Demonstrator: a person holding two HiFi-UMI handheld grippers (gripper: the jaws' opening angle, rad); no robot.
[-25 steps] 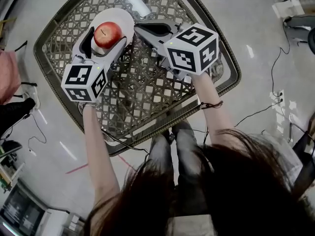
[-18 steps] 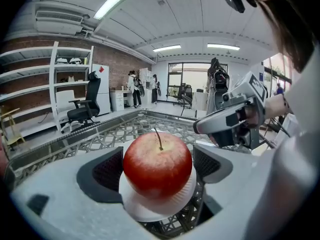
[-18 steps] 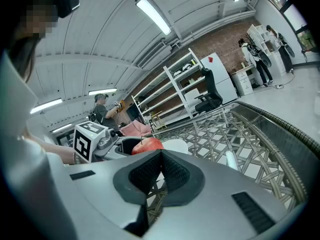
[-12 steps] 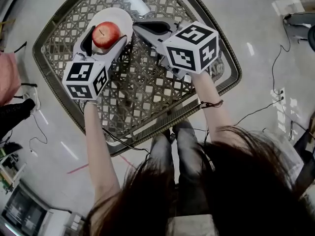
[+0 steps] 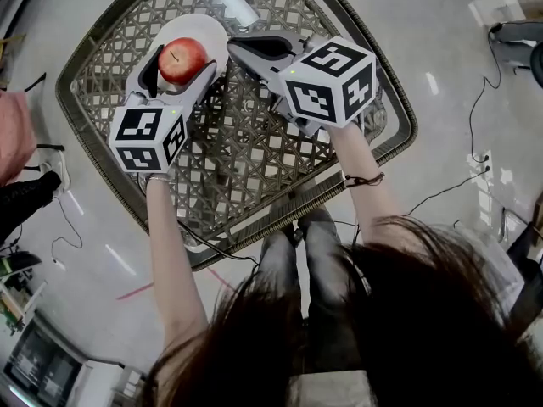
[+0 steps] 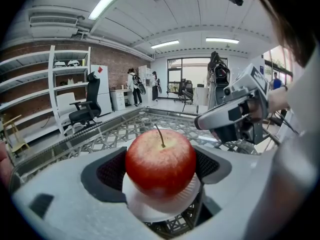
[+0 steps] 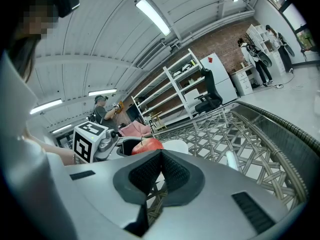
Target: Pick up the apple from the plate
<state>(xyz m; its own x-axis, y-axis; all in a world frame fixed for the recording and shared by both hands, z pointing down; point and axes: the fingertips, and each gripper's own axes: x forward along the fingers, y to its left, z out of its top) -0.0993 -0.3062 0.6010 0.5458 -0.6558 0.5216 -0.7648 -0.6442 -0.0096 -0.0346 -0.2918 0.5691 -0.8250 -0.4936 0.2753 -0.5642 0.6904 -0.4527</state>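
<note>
Brick wall (image 6: 121, 63), white shelving (image 6: 69, 83), black office chair (image 6: 85, 109), ceiling strip lights (image 6: 108, 0), glossy pale floor (image 5: 462, 134).

The left gripper (image 5: 181, 64) points toward 1 o'clock, its jaws clamped on the apple (image 6: 160, 161). At its 3 o'clock, the right gripper (image 5: 244, 47) points toward 10 o'clock, jaws pressed together and empty. The left forearm (image 5: 170, 253) and right forearm (image 5: 366, 185) stretch forward, bare.

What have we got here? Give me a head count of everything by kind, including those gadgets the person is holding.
Red apple: 1
White plate: 1
Hand-held grippers: 2 (left gripper closed on the red apple, right gripper shut and empty)
Lattice table: 1
Total: 5
</note>
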